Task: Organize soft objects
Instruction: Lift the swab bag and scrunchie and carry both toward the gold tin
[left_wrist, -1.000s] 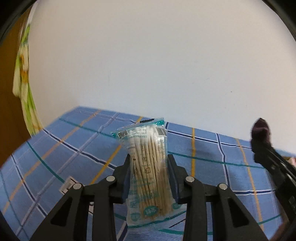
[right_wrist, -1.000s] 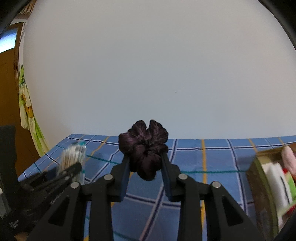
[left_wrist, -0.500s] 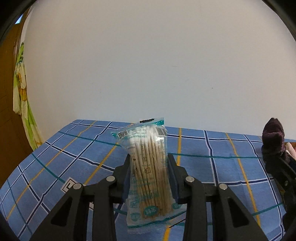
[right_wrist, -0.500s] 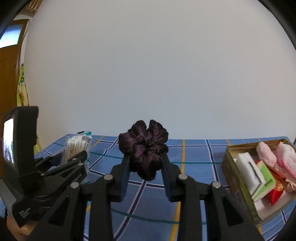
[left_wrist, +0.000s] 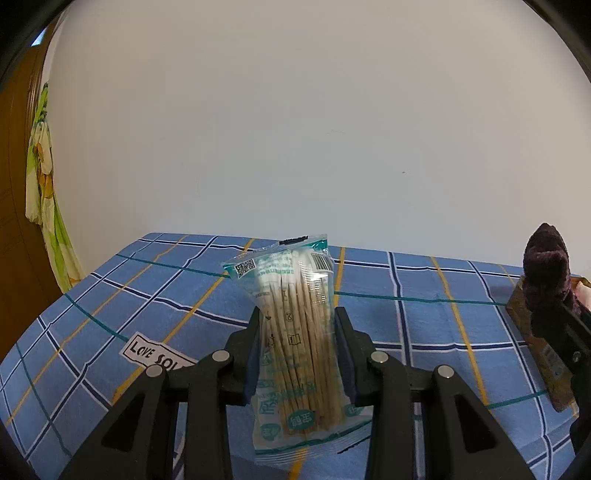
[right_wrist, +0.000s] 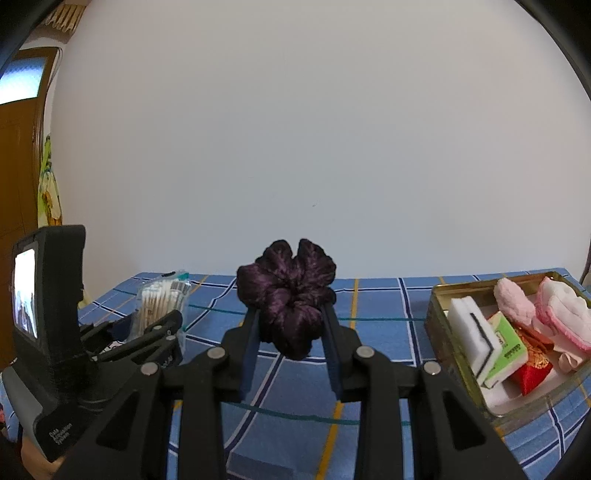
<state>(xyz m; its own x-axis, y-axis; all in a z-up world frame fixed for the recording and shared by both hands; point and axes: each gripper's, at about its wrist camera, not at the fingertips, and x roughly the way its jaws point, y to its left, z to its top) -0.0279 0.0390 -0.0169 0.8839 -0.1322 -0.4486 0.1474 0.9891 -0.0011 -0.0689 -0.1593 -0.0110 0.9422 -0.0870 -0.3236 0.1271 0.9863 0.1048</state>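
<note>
Here, left tongs (left_wrist: 297, 325) clamping swab packet (left_wrist: 295, 332), right tongs (right_wrist: 290, 325) clamping scrunchie (right_wrist: 288, 291)

swab packet (left_wrist: 295, 332): glossy plastic | scrunchie (right_wrist: 288, 291): velvety cloth | tin (right_wrist: 439, 328): metal

Tin (right_wrist: 436, 295) contents partly overlapping, unclear

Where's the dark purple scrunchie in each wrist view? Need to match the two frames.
Left wrist: the scrunchie sits at the far right edge, clamped in the right gripper entering from the side.
Right wrist: the scrunchie is at centre, pinched in the right gripper.
Shared landmark: the bag of cotton swabs, centre in the left view, left of centre in the right, over the blue plaid cloth.
</note>
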